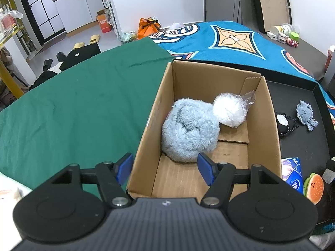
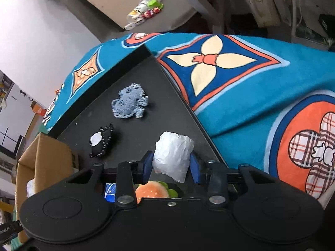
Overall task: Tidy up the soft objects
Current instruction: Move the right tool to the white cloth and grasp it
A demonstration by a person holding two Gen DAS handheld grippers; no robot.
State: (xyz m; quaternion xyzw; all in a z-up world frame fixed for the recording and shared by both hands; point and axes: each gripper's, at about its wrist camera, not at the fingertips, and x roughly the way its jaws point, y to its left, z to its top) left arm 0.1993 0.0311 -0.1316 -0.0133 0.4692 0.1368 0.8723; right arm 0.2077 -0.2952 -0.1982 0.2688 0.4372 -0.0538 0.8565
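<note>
Your right gripper (image 2: 170, 164) pinches the white wrapped bundle (image 2: 173, 155); your left gripper (image 1: 165, 168) gapes empty over the cardboard box (image 1: 270, 125).

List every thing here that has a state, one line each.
cardboard box: open, flaps folded in.
blue plush ball: inside the box.
bagged white puff: inside the box, beside the plush.
white wrapped bundle: between the right gripper's pads, pressed by them.
left gripper: open, empty, above the box.
denim plush: lying on the black tray.
black pouch: lying on the tray.
</note>
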